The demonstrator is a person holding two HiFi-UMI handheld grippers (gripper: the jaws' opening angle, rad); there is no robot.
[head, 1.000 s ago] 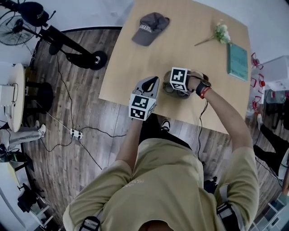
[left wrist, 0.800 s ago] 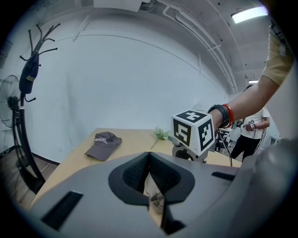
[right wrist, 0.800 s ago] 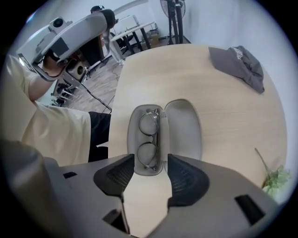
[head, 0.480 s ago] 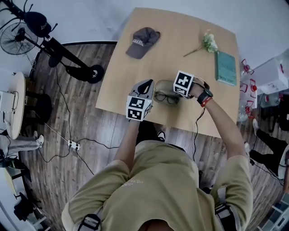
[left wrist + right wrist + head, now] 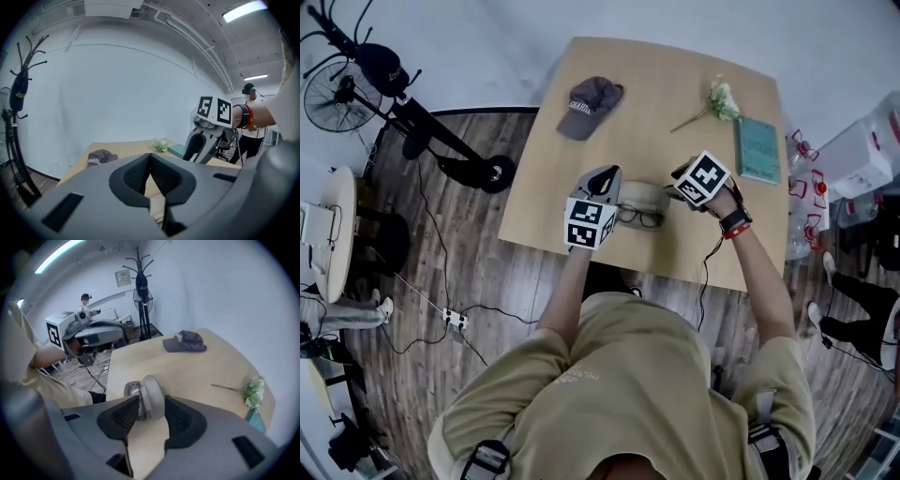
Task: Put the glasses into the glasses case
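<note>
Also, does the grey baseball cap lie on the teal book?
No, the grey baseball cap lies on the wooden table, well apart from the teal book.

The table (image 5: 666, 94) in the middle of the head view is pale wood, smooth and matt. The floor (image 5: 441, 262) around it is dark, grainy wood planking. The cap (image 5: 589, 97) at the table's upper left is soft grey cloth. The glasses case (image 5: 151, 397) has a smooth pale shell with a faint sheen and a silvery, metal-looking edge. The book (image 5: 757, 148) has a matt teal cover.
</note>
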